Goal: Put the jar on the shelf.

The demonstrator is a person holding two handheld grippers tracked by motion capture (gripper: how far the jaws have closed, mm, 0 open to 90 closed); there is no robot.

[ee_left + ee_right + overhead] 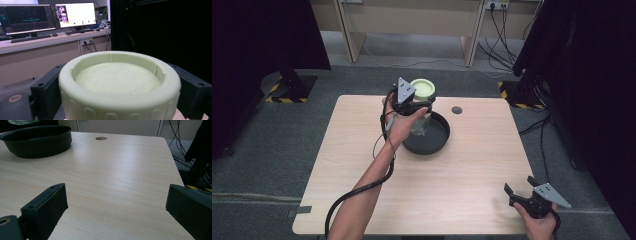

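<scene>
Both jaws of the left hand-held gripper clamp the jar's green lid above the black pan.

There is one clear glass jar with a pale green screw lid, one round black shallow pan, one light wooden table, and two black two-jaw grippers.

Counter: light wood top with a small round hole near its far edge.
Floor: grey carpet, with cables trailing at the far right.
Far desk: two lit monitors, a keyboard and a mouse.
Stand feet: marked with yellow-black tape.
</scene>
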